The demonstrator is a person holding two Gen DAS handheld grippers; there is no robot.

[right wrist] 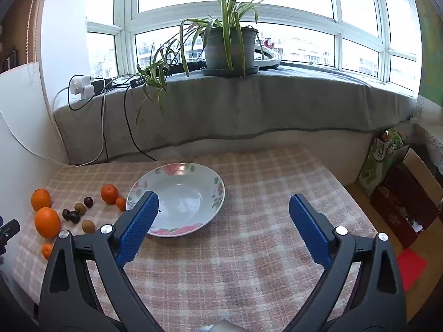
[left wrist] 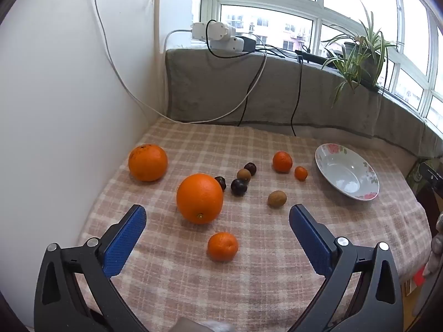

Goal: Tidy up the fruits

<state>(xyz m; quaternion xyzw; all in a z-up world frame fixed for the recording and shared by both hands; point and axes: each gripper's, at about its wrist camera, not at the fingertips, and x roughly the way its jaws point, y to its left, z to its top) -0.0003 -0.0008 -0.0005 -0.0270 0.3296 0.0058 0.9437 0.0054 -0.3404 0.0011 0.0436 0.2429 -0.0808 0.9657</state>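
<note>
On the checked cloth lie two big oranges, one near (left wrist: 199,198) and one far left (left wrist: 148,162). A small mandarin (left wrist: 223,246) lies closest, between my open left gripper's (left wrist: 217,218) fingers but apart from them. Farther off are another mandarin (left wrist: 282,161), a tiny one (left wrist: 301,173), dark plums (left wrist: 239,187) and brown longans (left wrist: 277,199). The empty flowered plate (left wrist: 326,156) sits at right. In the right wrist view my open, empty right gripper (right wrist: 223,207) hovers just before the plate (right wrist: 218,188), with the fruits (right wrist: 47,222) to its left.
A white wall (left wrist: 69,96) borders the table on the left. A grey-covered sill (right wrist: 249,110) at the back carries a potted plant (right wrist: 228,49), power adapters (left wrist: 221,37) and hanging cables (left wrist: 243,102). Boxes (right wrist: 404,202) stand on the floor past the right edge.
</note>
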